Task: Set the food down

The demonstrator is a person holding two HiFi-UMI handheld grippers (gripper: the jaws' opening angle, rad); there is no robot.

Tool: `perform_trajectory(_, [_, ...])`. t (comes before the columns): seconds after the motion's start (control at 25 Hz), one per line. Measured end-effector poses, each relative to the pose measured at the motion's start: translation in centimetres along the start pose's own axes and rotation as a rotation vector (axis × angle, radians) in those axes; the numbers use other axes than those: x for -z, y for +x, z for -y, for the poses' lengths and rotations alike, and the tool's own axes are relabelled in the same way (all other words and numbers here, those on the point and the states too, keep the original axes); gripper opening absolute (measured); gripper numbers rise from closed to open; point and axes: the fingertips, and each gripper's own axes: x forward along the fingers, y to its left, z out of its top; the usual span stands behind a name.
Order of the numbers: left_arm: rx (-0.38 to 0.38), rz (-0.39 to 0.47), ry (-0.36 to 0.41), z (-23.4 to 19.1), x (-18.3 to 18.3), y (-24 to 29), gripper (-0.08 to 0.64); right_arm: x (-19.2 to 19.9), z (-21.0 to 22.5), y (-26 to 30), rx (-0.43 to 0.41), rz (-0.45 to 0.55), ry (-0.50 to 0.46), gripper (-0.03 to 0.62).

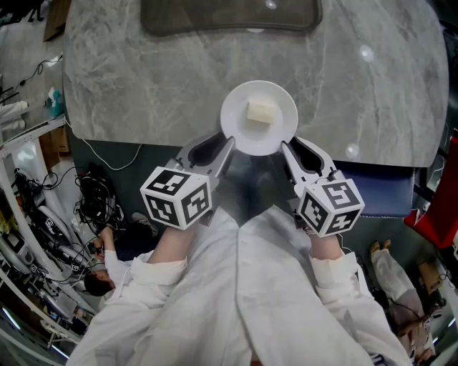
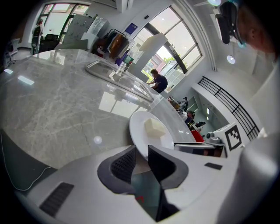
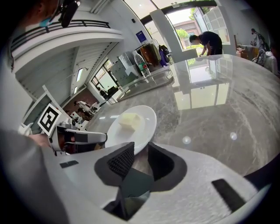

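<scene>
Plate (image 1: 238, 134) of food (image 1: 260, 111) held at counter (image 1: 143, 86) edge, a gripper on each side

Left gripper (image 1: 227, 145) and right gripper (image 1: 286, 148) each have their jaws closed on the plate's near rim, one toward either side, a two-point hold that looks meant to keep the dish flat so the pale block does not slide. The food lies near the plate's middle, beyond both sets of jaws and between them, touched by neither. Most of the plate is over the grey stone, its near edge overhanging toward the person; whether its base touches the surface cannot be told. By the look of it, only lowering and release remain. A sink (image 1: 229, 18) lies well beyond.
</scene>
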Motion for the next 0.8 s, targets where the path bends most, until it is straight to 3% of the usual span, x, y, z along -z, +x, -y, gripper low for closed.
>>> perform_trajectory(0.8, [-0.027,0.012,0.049,0.5,-1.3,-0.3,0.086,-1.4,-0.2,-0.6,0.036,0.075,0.015,0.072])
